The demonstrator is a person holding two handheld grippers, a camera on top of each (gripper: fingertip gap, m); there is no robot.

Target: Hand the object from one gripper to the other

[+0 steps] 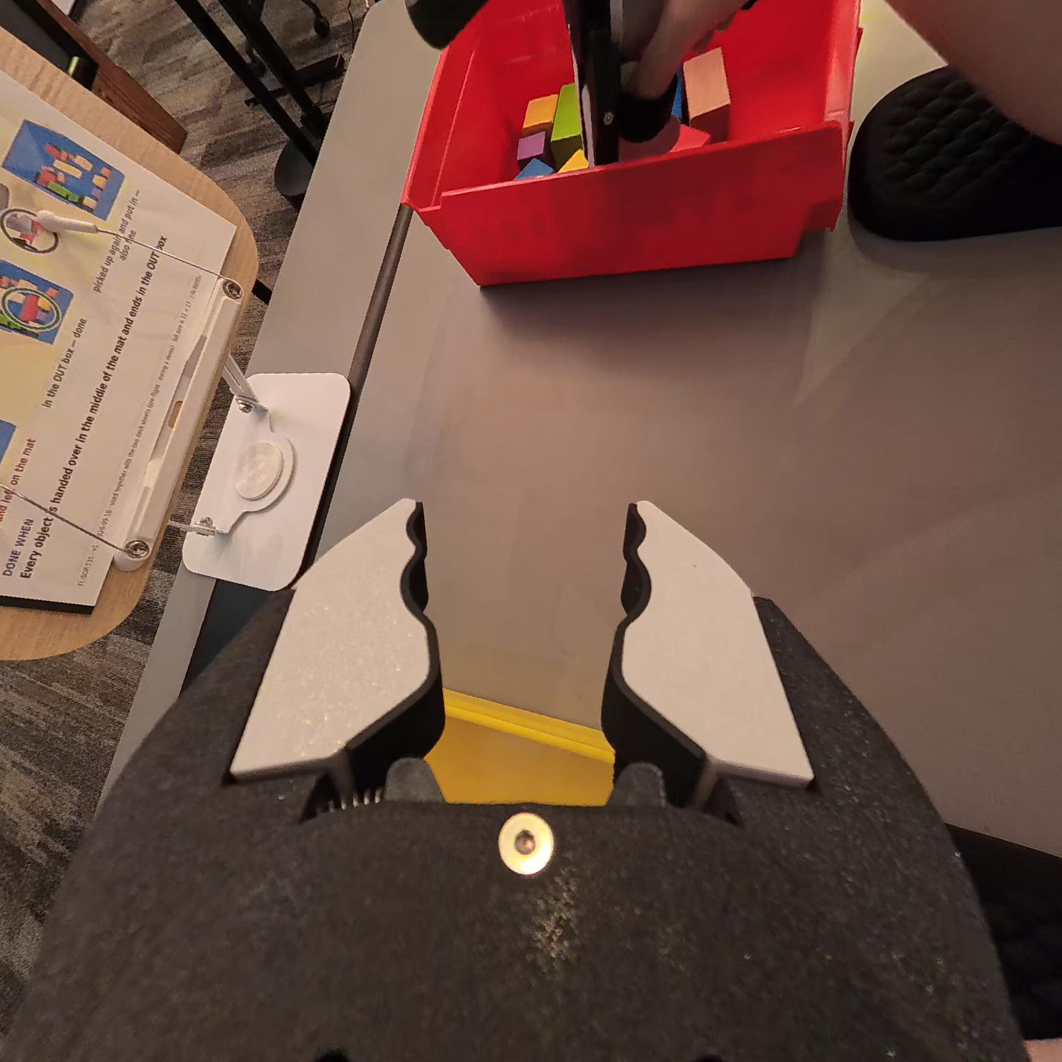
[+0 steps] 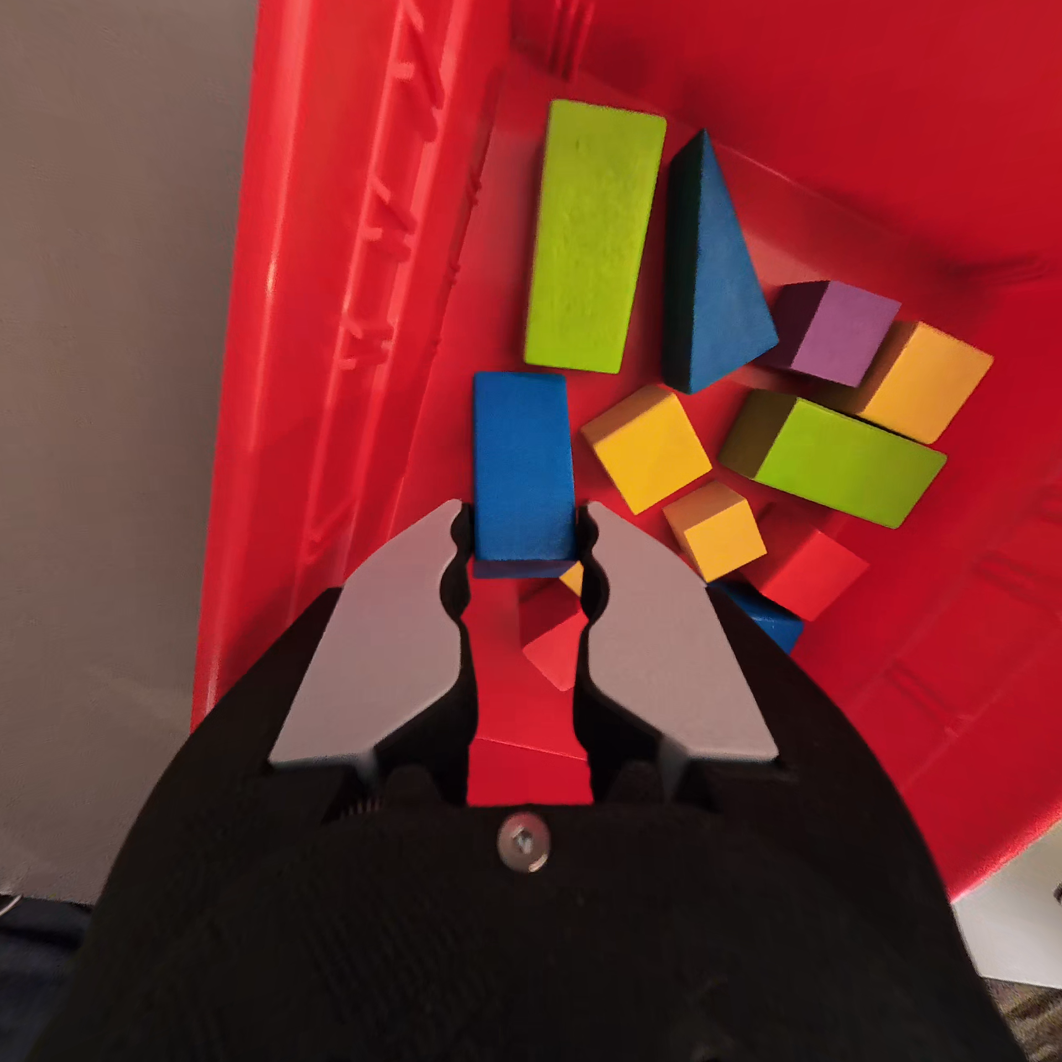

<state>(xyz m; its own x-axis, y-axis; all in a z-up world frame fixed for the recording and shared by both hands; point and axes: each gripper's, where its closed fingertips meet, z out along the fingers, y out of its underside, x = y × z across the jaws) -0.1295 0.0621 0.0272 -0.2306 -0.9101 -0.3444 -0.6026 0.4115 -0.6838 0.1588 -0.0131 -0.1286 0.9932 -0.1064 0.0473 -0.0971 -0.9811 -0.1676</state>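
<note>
Right gripper (image 2: 524, 531) clamps blue block (image 2: 523, 460) (bin-side).

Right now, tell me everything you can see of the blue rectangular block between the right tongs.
The blue rectangular wooden block looks matte-painted, with a flat face towards the camera. Its near end sits between the tips of the right tongs, which are closed against its two long sides. It is inside the red plastic bin, pointing away from the tongs.

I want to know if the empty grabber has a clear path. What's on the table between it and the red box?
Nothing: in the left wrist view, only bare grey table separates the left gripper from the red bin.
</note>
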